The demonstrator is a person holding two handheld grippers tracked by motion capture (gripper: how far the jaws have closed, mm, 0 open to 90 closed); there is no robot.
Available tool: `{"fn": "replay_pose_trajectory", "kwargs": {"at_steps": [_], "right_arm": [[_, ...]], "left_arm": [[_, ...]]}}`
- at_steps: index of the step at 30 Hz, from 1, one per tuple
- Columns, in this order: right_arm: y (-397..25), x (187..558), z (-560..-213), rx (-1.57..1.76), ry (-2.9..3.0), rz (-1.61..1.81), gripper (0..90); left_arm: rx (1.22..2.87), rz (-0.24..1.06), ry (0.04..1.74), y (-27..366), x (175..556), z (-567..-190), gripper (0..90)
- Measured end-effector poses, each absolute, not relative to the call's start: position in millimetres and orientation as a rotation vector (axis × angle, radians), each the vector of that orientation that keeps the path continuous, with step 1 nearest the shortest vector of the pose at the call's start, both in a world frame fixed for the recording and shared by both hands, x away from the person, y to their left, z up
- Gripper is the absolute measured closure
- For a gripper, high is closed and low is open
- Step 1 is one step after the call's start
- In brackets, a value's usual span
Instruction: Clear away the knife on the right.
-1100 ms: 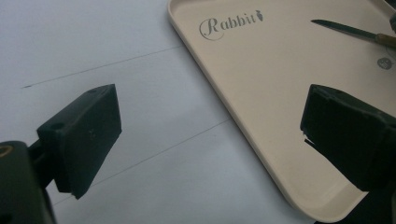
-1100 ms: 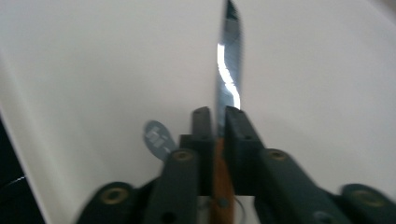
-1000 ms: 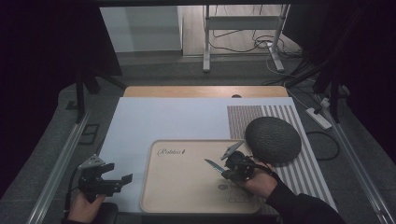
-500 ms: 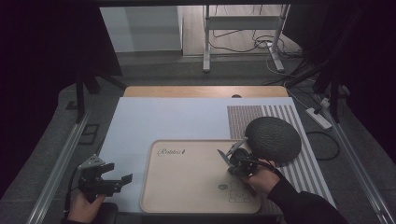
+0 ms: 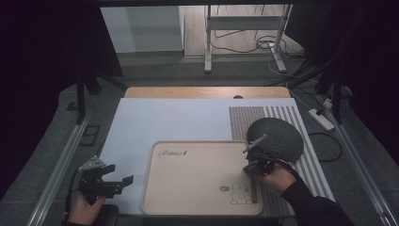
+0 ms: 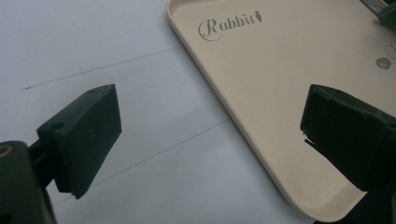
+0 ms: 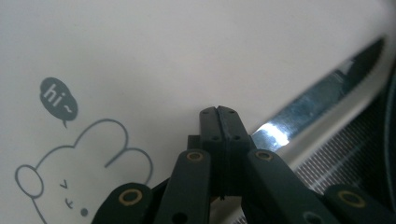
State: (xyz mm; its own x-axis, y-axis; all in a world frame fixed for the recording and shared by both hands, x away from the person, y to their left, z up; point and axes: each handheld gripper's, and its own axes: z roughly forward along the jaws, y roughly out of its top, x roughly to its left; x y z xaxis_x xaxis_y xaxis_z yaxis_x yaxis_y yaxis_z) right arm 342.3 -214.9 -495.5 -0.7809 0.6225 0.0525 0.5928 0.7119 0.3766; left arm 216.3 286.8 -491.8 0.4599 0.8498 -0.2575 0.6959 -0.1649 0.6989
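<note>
Black jaws of the left gripper (image 5: 123,181) stand wide apart with nothing between them, hovering over the white table cover (image 5: 155,122) just left of the beige tray (image 5: 197,188). Inside the tray's right rim lies a knife (image 7: 322,91), its blade running along the edge. The right gripper (image 7: 218,114) pinches it, jaws pressed together on it. A dark round mat (image 5: 277,136) lies just beyond.
</note>
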Motion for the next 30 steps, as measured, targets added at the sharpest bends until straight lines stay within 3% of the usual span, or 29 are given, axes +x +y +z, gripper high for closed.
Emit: {"fn": "replay_pose_trajectory", "kwargs": {"at_steps": [6,10,19,26,30], "right_arm": [[-215,342,-495,0.993,2.830,0.574,89.1],[-212,339,-489,0.953,2.803,0.638,82.3],[-211,341,-483,0.978,2.727,0.752,51.7],[-208,343,-484,1.007,2.715,0.776,19.7],[-207,343,-484,0.986,2.718,0.795,12.0]], "left_arm": [[1.917,0.245,1.295,287,216,-492,5.9],[1.918,0.245,1.295,287,216,-492,5.9],[1.920,0.246,1.294,287,217,-492,5.9],[1.920,0.246,1.294,287,217,-492,6.0],[1.920,0.246,1.294,287,216,-492,6.0]]}}
